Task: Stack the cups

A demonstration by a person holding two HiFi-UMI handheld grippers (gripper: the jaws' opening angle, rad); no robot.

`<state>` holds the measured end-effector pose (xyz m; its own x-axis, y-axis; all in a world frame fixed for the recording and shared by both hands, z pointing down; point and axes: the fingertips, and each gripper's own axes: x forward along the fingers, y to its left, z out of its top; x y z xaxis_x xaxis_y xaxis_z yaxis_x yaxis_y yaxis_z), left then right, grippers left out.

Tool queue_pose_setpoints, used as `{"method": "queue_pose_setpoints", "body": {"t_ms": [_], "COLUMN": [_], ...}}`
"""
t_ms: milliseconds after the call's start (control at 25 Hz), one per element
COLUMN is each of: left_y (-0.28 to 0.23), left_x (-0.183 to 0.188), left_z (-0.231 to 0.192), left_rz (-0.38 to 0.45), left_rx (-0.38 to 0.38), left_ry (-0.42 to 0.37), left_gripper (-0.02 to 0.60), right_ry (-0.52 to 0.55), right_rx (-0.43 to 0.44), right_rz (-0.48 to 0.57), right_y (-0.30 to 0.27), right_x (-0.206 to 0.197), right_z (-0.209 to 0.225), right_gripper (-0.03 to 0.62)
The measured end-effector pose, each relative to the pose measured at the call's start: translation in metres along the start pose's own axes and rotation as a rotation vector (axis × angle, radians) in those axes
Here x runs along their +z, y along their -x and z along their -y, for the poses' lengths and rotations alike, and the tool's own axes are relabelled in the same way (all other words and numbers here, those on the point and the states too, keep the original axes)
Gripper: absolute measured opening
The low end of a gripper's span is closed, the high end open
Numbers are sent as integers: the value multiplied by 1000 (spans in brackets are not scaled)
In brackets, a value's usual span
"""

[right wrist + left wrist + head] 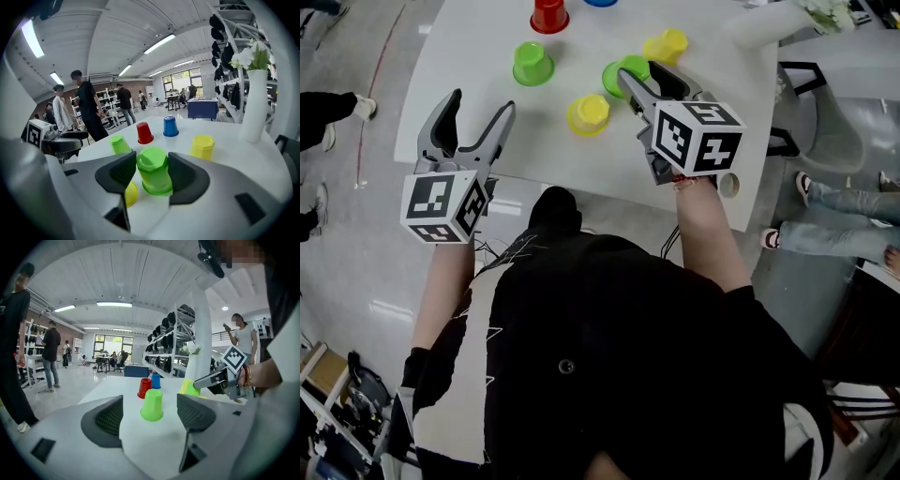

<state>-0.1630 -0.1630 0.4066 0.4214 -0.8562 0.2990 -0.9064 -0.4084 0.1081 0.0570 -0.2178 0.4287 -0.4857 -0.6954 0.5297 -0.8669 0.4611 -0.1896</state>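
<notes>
Several plastic cups stand upside down on the white table (478,56). My right gripper (639,73) is shut on a green cup (611,82); in the right gripper view both pads press the sides of this green cup (152,169), which leans a little. A yellow cup (588,113) sits just left of it and another yellow cup (666,46) just behind. A second green cup (532,63) stands farther left, in front of my left gripper (481,101), which hangs open and empty over the table's near-left edge. A red cup (549,14) and a blue cup (600,2) stand at the far side.
A tall white vase (257,105) with flowers stands at the table's far right corner. People stand on the floor to the left of the table (89,112), and a seated person's legs (834,220) are at the right. Shelving lines the room's right wall.
</notes>
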Motion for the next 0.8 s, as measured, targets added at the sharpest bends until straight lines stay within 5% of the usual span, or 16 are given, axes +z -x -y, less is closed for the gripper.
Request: {"method": "queue_pose_setpoints", "body": {"t_ms": [800], "left_y": [26], "left_x": [-9], "left_z": [42], "left_rz": [-5], "left_rx": [28], "left_ry": [6], "left_gripper": [357], "right_ry": [2], "right_rx": [15], "right_rz": [-57], "right_y": [53], "right_x": [-55], "right_z": [-9], "right_gripper": [218]}}
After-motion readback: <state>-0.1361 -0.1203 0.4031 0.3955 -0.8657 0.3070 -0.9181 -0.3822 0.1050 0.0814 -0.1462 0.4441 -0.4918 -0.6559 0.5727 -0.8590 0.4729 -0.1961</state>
